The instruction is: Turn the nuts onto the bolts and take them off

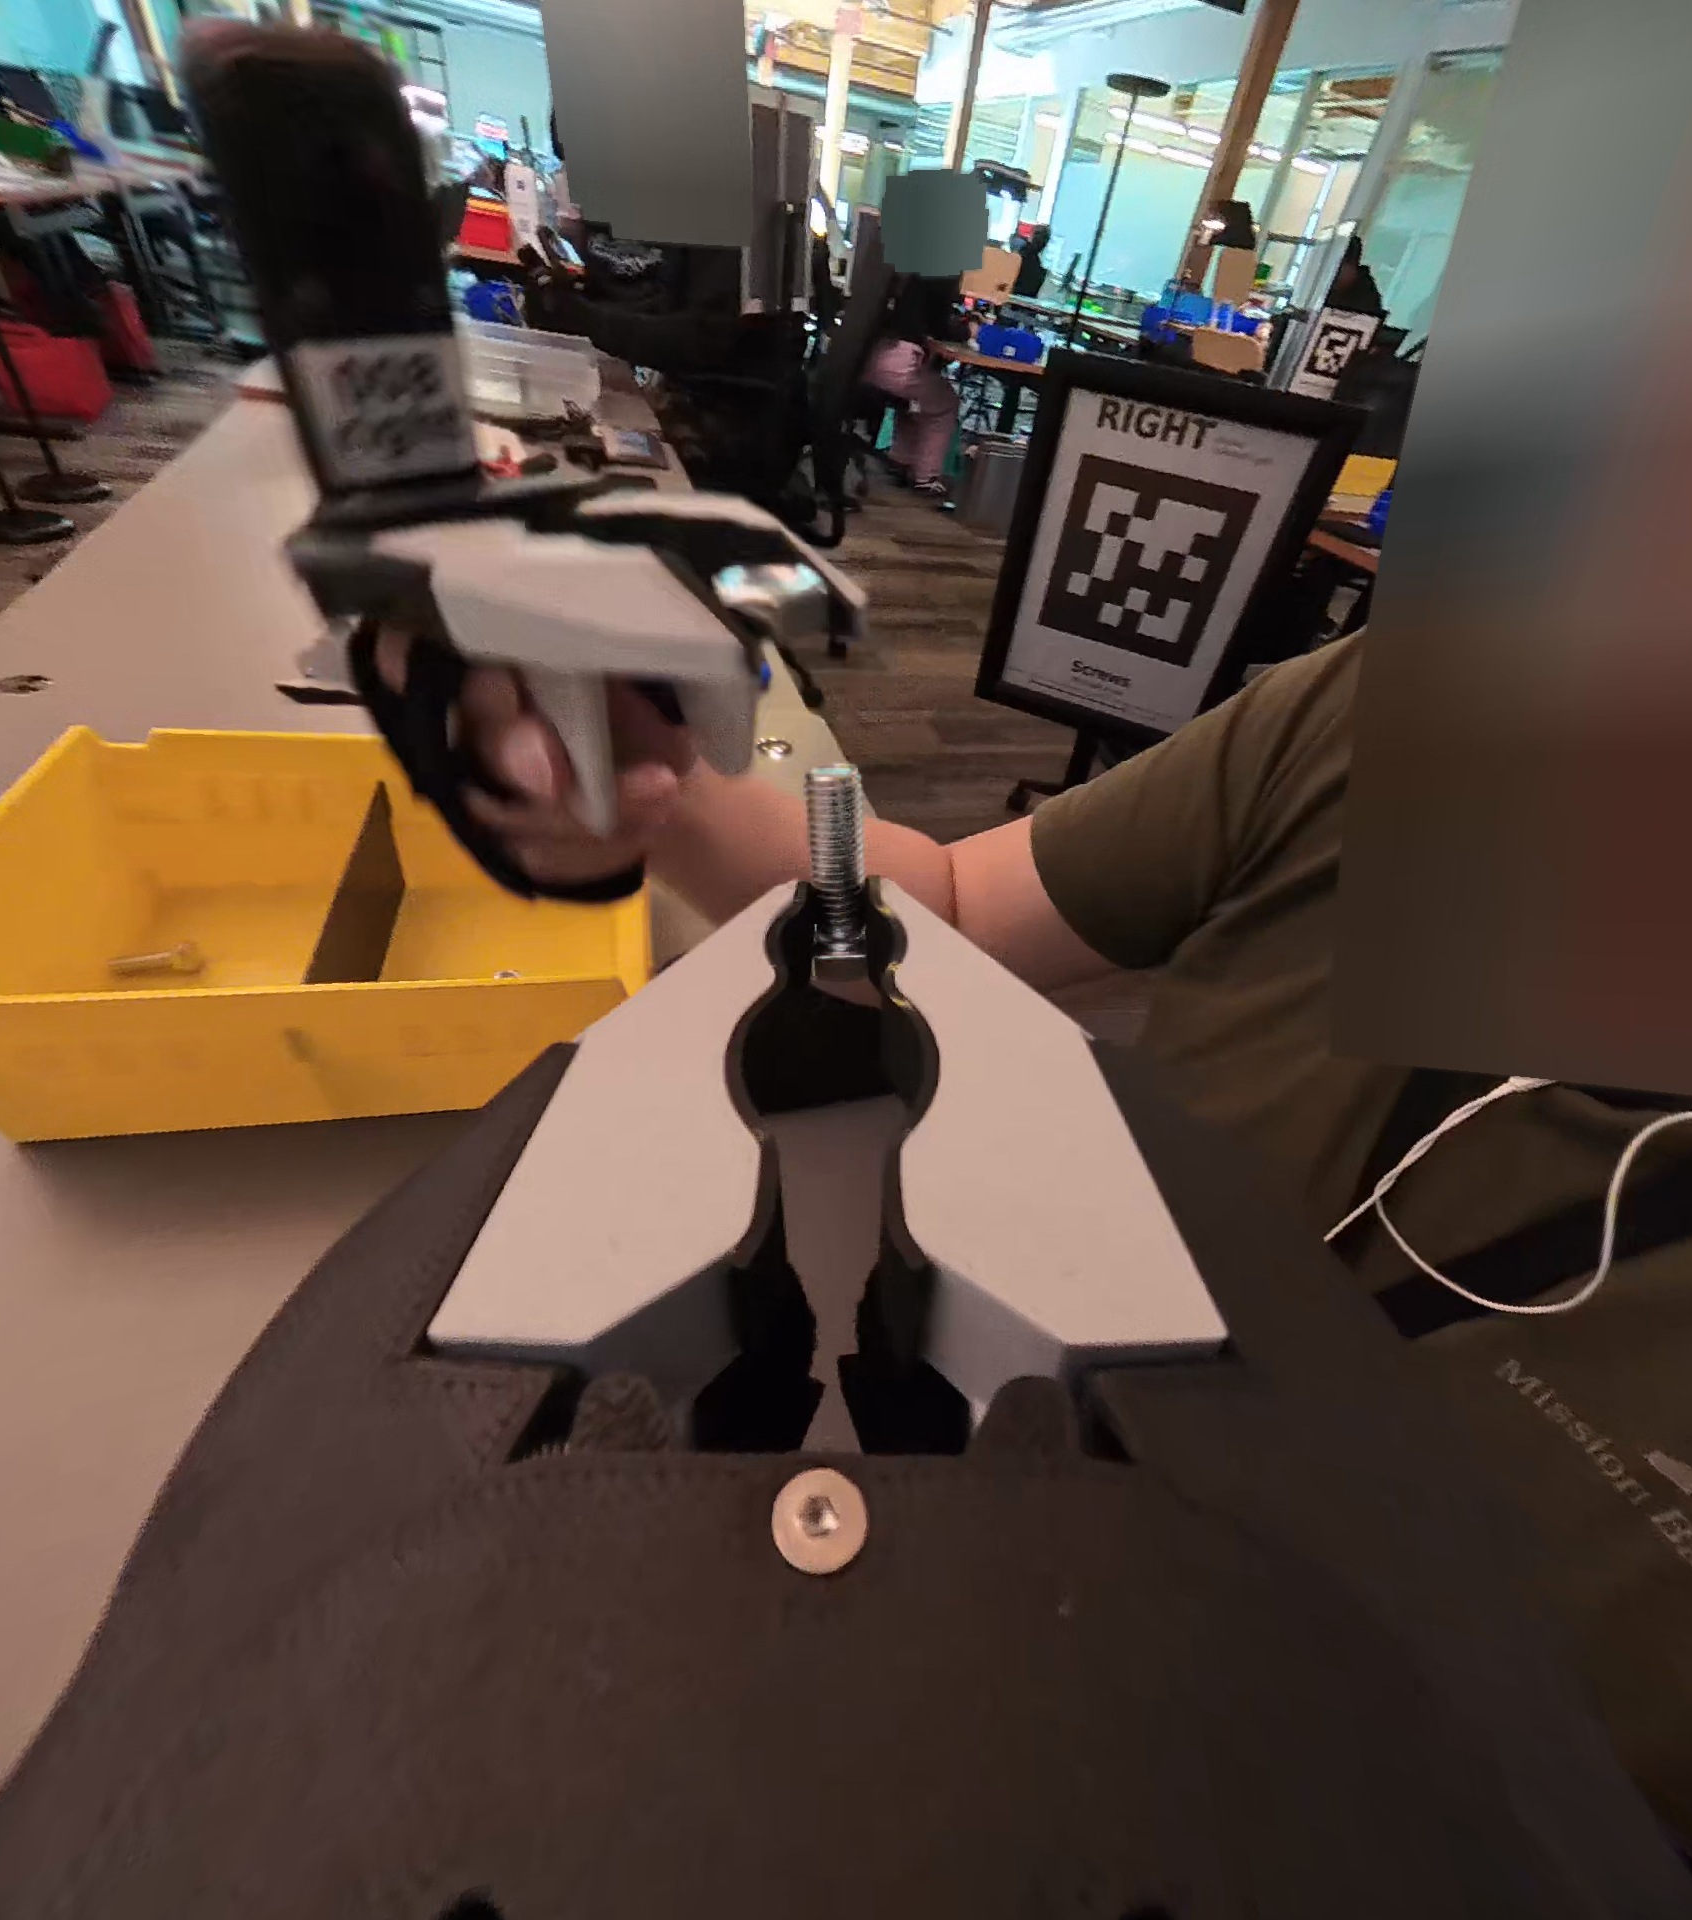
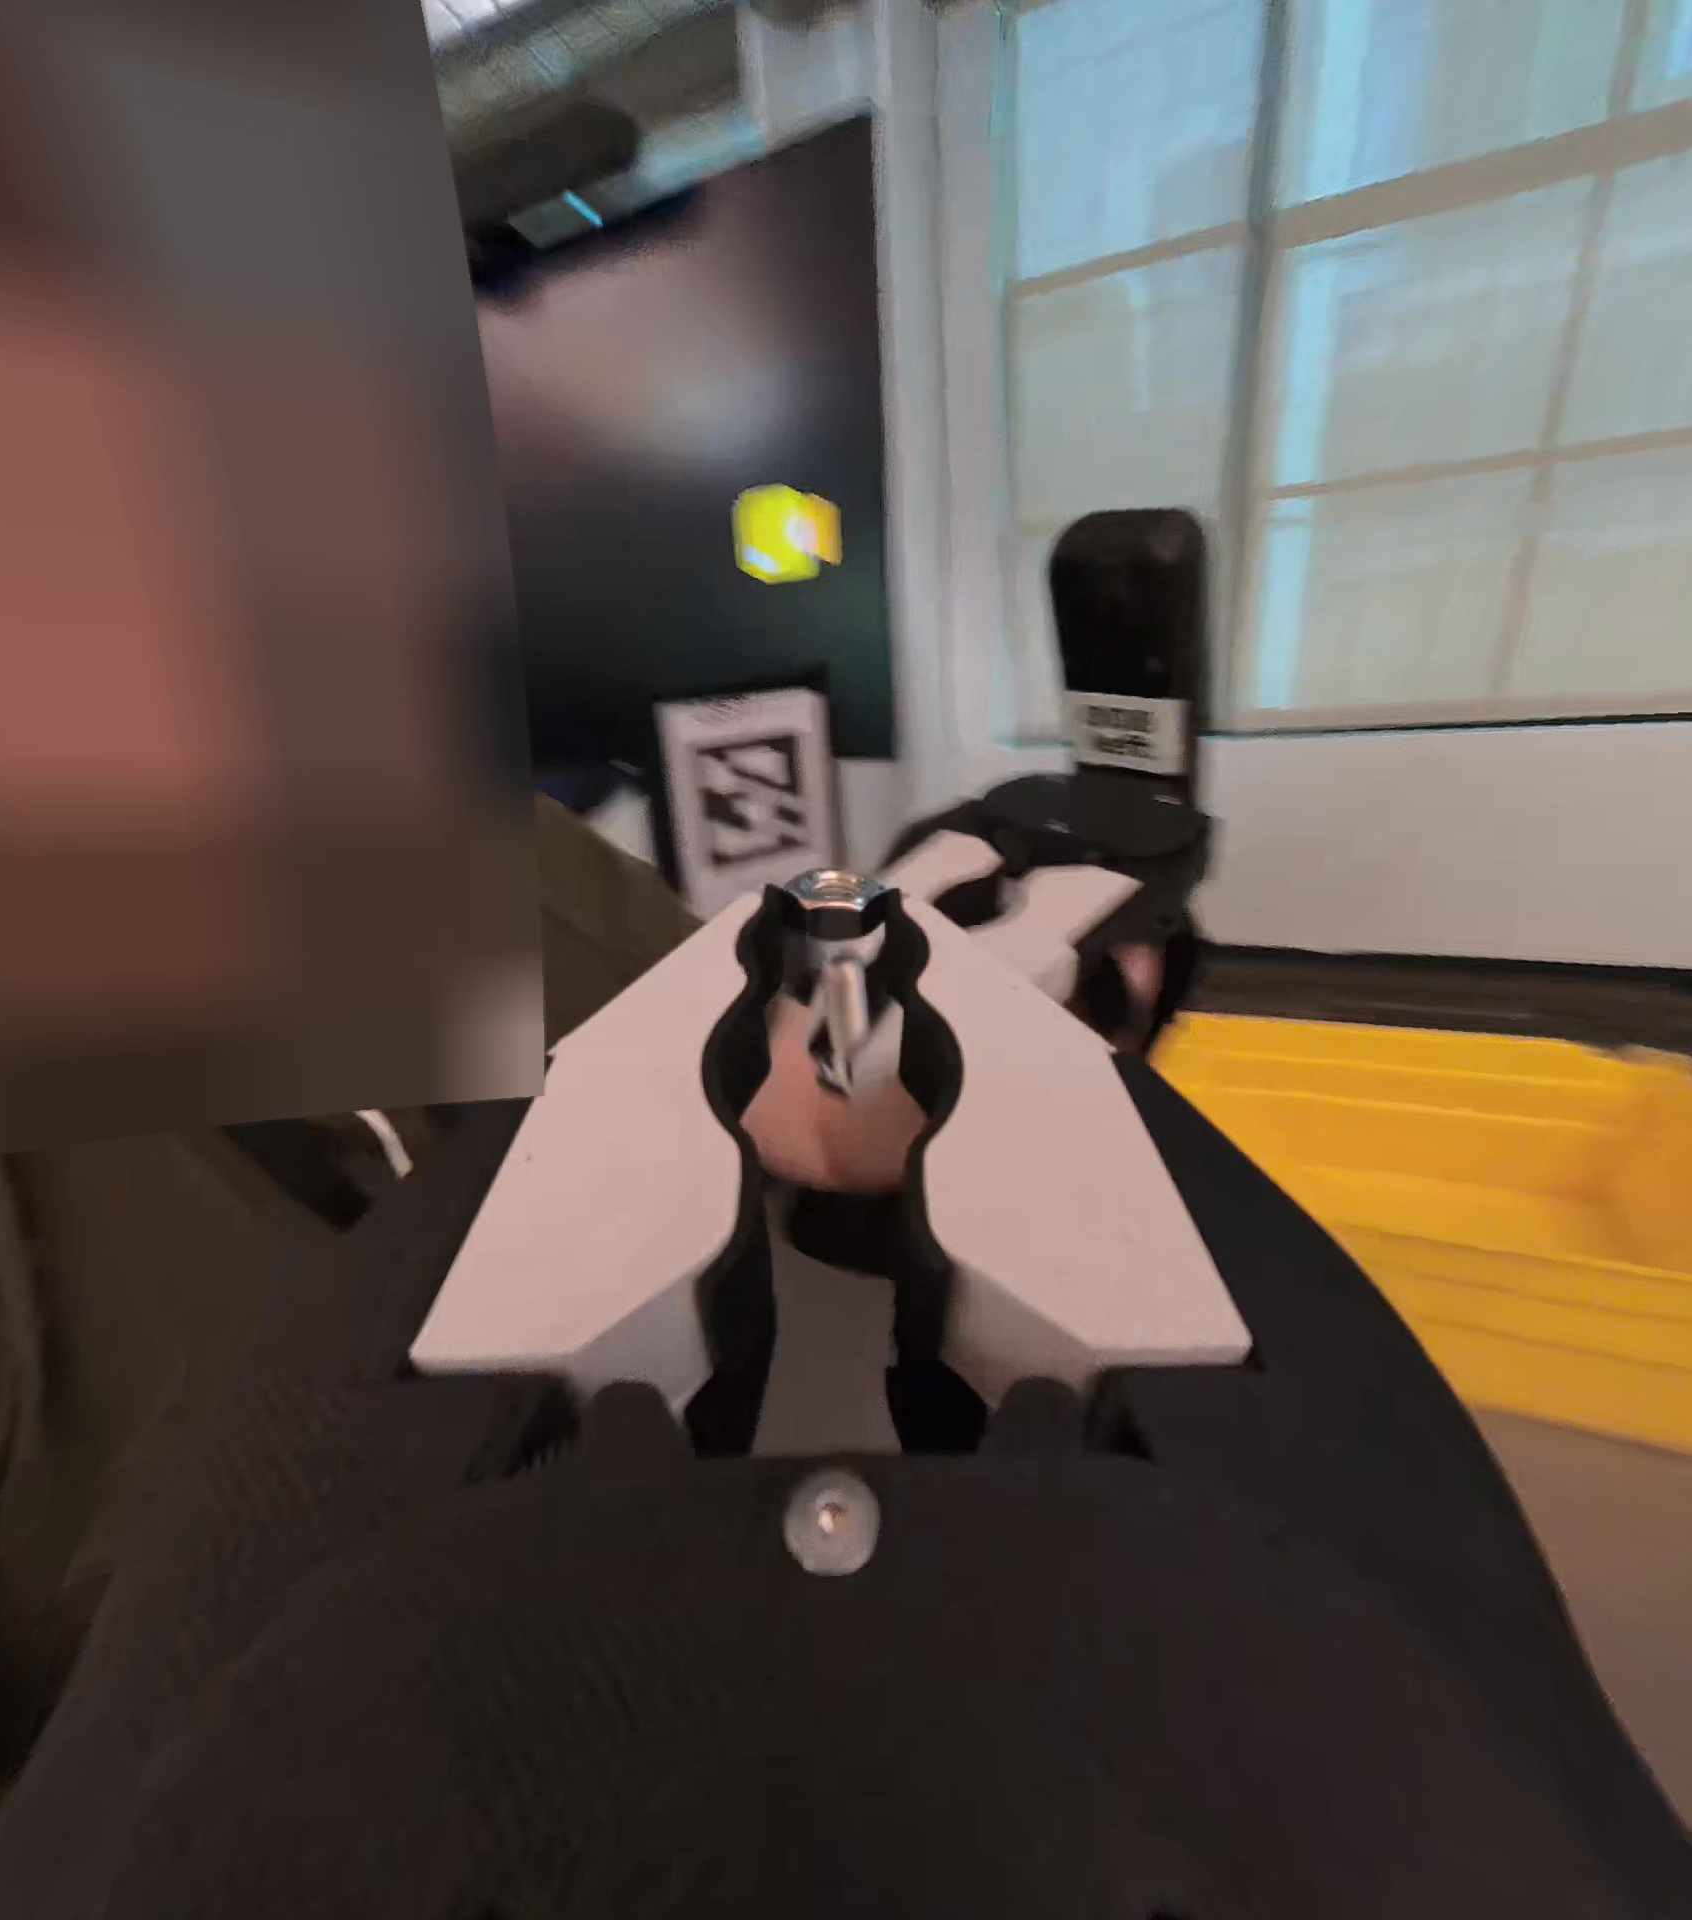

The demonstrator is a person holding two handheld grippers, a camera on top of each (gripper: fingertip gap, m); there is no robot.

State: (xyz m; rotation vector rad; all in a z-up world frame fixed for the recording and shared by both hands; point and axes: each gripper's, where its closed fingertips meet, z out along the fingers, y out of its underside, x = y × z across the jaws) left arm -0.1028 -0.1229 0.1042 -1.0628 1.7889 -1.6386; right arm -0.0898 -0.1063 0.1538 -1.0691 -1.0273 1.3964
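Silver bolt [image 1: 834, 852] stands upright, its head pinched at the tips of the left gripper [image 1: 837, 940]. The right gripper [image 2: 834, 914], jaws closed, clamps a nut [image 2: 833, 902] at its tips. A yellow bin [image 1: 229, 935] on the table [image 1: 94, 1299] holds another bolt [image 1: 156, 962].

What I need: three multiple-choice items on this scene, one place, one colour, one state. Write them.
1. Where is the silver hex nut? A in the right gripper's jaws; B on the floor; C on the table.
2. What colour is the divided plastic bin? A blue; B yellow; C red.
3. The left gripper is: A open; B shut on the silver threaded bolt; C out of view.
Answers: 1 A, the nut sits between the tips; 2 B, yellow walls; 3 B, the bolt's head is pinched.
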